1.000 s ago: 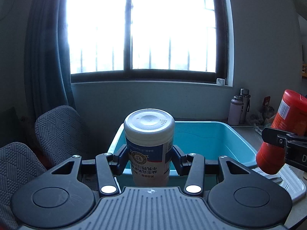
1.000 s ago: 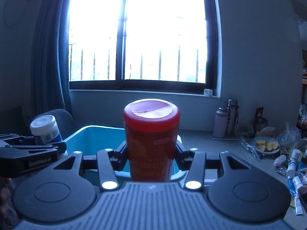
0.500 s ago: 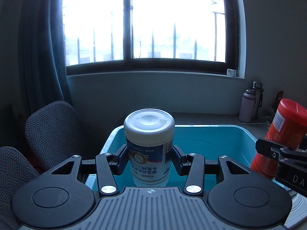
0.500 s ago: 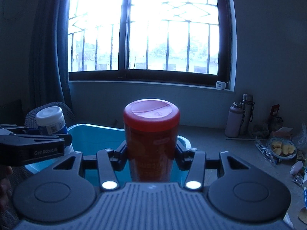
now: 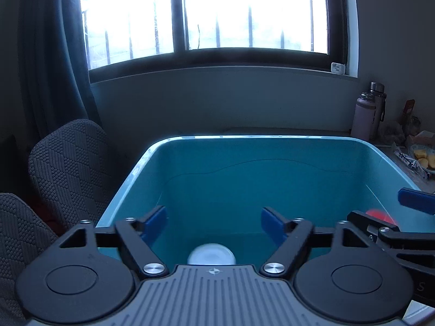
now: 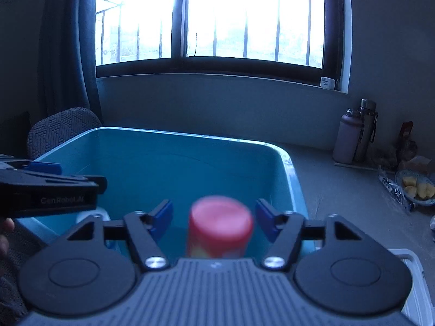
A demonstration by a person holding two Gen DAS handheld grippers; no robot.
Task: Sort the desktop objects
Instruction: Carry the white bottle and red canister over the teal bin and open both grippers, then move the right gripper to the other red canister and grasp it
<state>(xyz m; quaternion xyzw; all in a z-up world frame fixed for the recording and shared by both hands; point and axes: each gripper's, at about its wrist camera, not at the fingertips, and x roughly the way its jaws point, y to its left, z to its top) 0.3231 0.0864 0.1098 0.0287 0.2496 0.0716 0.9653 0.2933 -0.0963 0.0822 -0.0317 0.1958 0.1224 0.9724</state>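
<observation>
Both grippers hang over one teal bin (image 5: 272,168), and each has its two blue-padded fingers spread wide with nothing between the pads. In the left wrist view the left gripper (image 5: 214,221) points down into the bin; below and between its fingers the white lid of one bottle (image 5: 211,255) shows as a blurred disc low inside the bin, clear of both pads. At the right edge of that view the right gripper's black frame and one blue pad reach in over the bin's right side, with a patch of red just behind them. In the right wrist view the right gripper (image 6: 214,218) is likewise parted, and one red can (image 6: 219,229) sits between its fingers but touches neither; it is smeared with blur, upright as far as can be told, and lies within the bin's outline. Whether bottle or can rests on the bin floor cannot be told. The left gripper crosses the left edge of that view as a black bar with a blue pad, with a fingertip of the person's hand (image 6: 5,231) beneath it. Beyond the bin, two flasks (image 6: 353,138) stand side by side against the wall on the counter (image 6: 339,190), and one dish of yellow pieces (image 6: 416,187) lies near the right edge beside a wrapped packet. Two grey chairs (image 5: 65,168) stand left of the bin under a barred window (image 5: 206,13) with a dark curtain (image 5: 54,49).
</observation>
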